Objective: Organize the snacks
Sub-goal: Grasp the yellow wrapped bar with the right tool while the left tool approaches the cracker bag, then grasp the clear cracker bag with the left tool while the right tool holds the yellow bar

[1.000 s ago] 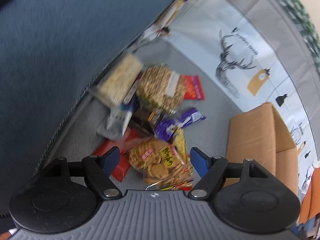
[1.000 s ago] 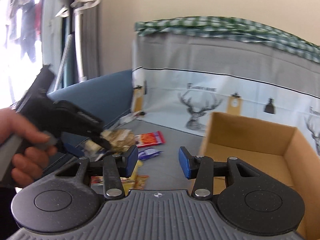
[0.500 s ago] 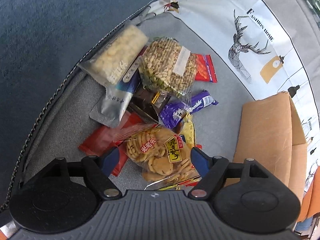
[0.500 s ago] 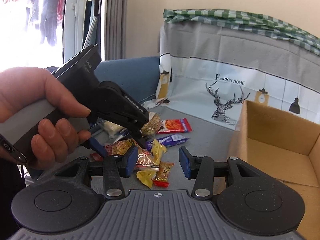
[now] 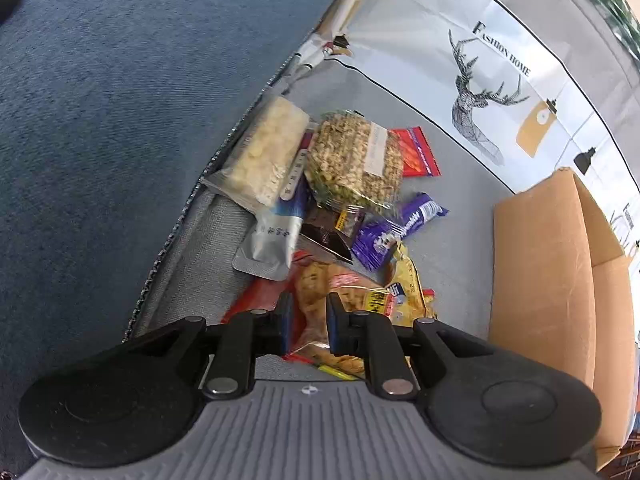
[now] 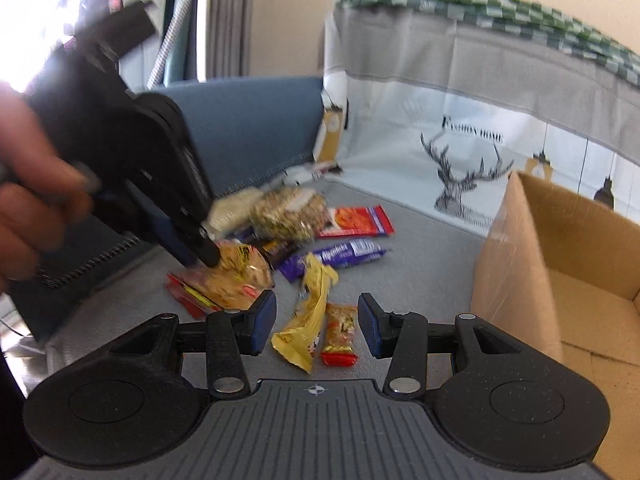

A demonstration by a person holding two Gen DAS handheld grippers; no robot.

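Observation:
A pile of snack packets lies on a grey cushion [image 5: 452,272]. My left gripper [image 5: 309,320] points down into the pile, and its jaws are closing with the clear biscuit bag [image 5: 320,284] pinched between the pads. From the right wrist view the left gripper [image 6: 200,250] sits on the same biscuit bag [image 6: 240,276], with a hand [image 6: 32,208] holding it. My right gripper [image 6: 316,326] hovers open above a yellow packet [image 6: 316,292] and a small red-and-gold packet [image 6: 339,334], touching neither. An open cardboard box [image 6: 516,260] stands at the right.
Further back lie a purple chocolate bar [image 5: 400,228], a round seed-cake bag [image 5: 356,160], a red packet [image 5: 416,152], a pale puffed-snack bag [image 5: 268,156] and a silver pouch [image 5: 276,236]. A blue backrest [image 5: 120,120] rises at left, a deer-print cloth [image 5: 480,92] behind.
The left jaws have closed from wide apart onto the biscuit bag. The right gripper has come down and closer to the snacks, still open the same width.

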